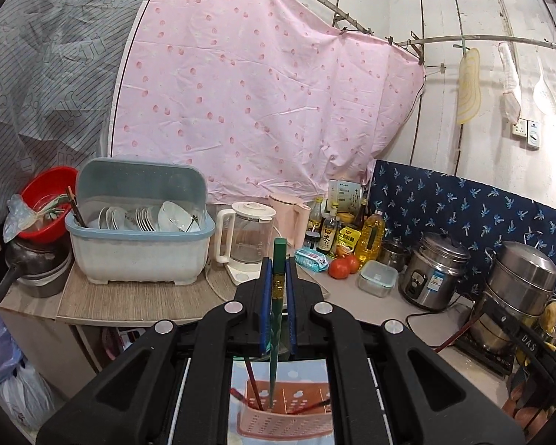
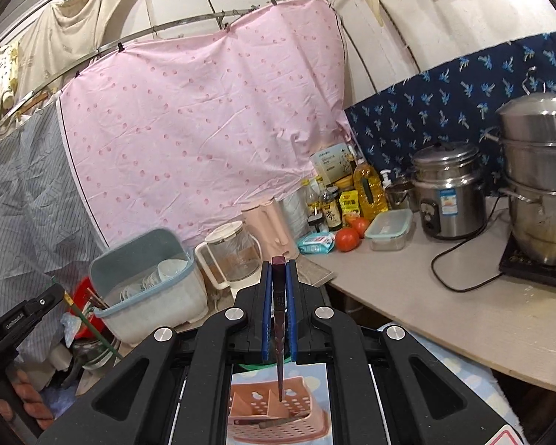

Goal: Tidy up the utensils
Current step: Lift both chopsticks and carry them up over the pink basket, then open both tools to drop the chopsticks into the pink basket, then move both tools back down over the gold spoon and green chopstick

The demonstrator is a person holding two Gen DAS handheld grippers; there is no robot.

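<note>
Your pink spotted sheet fills the upper middle of both views, clipped to a metal rail, with a grey striped cloth at the left and a navy leaf-print cloth along the right. Below them runs the counter; its front edge crosses the lower right of the right wrist view, and the stretch before that edge is bare apart from a black cord.

At the far right stands a stacked steel steamer and beside it a steel rice cooker with a blue label too small to read. At the middle left sits a blue-grey dish drainer holding white bowls, then a glass kettle, a pink kettle, bottles (their labels carry Chinese characters you cannot make out), a yellow oil bottle, two tomatoes and a clear lidded box.

Your left gripper has its blue pads closed on a green chopstick, whose butt rises above the fingertips and whose tip points down into a pink perforated utensil basket at the bottom centre, where red chopsticks already stand.

Your right gripper is likewise clamped on a dark maroon chopstick, its tip over the divided basket.
</note>
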